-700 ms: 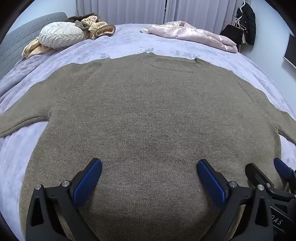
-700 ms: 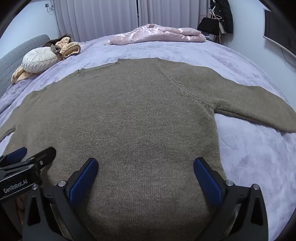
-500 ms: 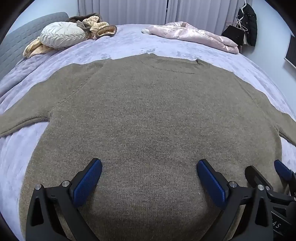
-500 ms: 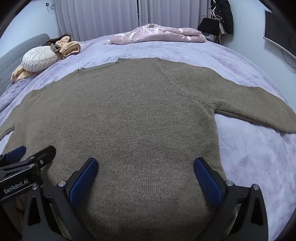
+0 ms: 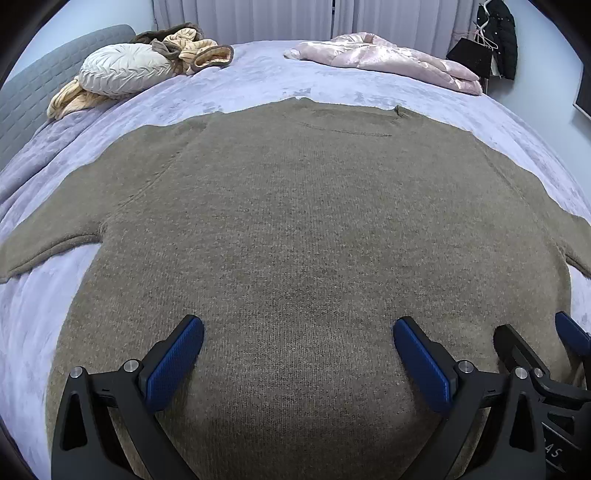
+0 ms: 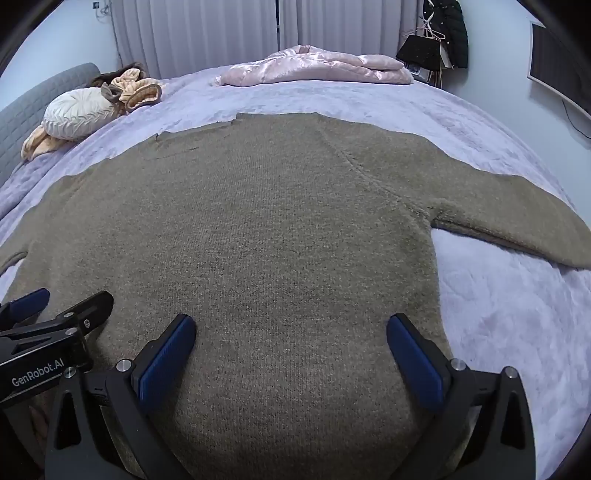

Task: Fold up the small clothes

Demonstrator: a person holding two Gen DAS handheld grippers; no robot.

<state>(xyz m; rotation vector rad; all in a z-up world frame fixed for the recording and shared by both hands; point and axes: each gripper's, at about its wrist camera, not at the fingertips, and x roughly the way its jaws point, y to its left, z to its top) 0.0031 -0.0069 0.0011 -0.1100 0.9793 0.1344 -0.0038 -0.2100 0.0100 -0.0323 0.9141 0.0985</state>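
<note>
Right, I have both grippers hovering side by side over the near end of an olive-brown knitted sweater (image 5: 295,229), which lies spread flat on the bed (image 5: 258,77), its neckline toward the far side and a sleeve reaching out to either side. The knit is fine and slightly fuzzy, with raglan seams running diagonally from the collar toward the armpits. Under it the bedspread is a pale lilac plush with a soft, brushed nap.

My left gripper (image 5: 298,365) has its fingers spread wide, the ribbed blue pads (image 5: 173,363) set on black plastic arms with small silver screws, and only sweater fabric shows in the gap between them; nothing is pinched. My right gripper (image 6: 291,360) stands just as wide apart, its blue pads (image 6: 415,363) likewise above the lower body of the sweater, gripping nothing. In each wrist view I can see the other gripper at the edge, just beside.

At the far end of the bed lies a crumpled pink satin quilt (image 6: 317,68), shiny and puffy. By the grey quilted headboard (image 5: 33,99) rests a round pleated cream cushion (image 5: 123,72) with tan knitted fabric bunched around it. A black jacket (image 6: 448,31) hangs at the wall.
</note>
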